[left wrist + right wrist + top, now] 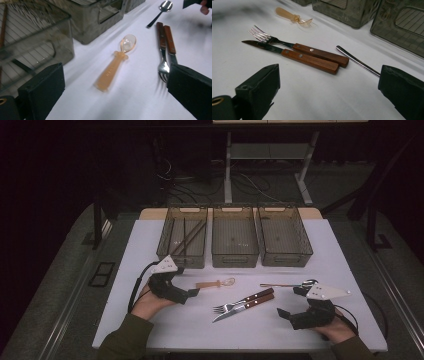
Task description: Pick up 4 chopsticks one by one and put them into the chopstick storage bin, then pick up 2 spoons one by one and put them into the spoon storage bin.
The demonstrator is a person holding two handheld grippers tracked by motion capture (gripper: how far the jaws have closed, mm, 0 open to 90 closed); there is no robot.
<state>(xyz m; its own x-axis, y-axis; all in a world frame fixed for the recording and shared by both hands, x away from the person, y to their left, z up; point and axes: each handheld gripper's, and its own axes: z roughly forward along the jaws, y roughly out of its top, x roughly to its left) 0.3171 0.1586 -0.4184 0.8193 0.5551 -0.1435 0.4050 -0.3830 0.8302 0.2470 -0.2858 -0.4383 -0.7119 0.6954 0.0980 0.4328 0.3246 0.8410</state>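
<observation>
Nearest the camera in the left gripper view, the left claw [115, 87] stands with its black jaws wide apart and nothing between them. Just ahead, at twelve o'clock, lies the small amber plastic spoon [115, 62], flat on the white surface [125, 105], thick ribbed handle towards the claw and clear bowl pointing away.

Judgement: the spoon looks light, rigid and smooth-skinned, so it may skate or tip under an uneven pinch. The broad handle offers the safest hold, taken across its width near the middle; the thin bowl looks the more breakable end.

At three o'clock of the spoon lie the fork [163, 50] and knife [171, 43], wooden handles touching side by side, well apart from the spoon. Beyond them, at one o'clock, rests a metal spoon [160, 12]. At ten to eleven o'clock stand the translucent bins [235, 242]; the leftmost [184, 240] holds dark chopsticks [187, 237].

The right claw [290, 301] rests at the surface's right, jaws also spread, holding nothing.
</observation>
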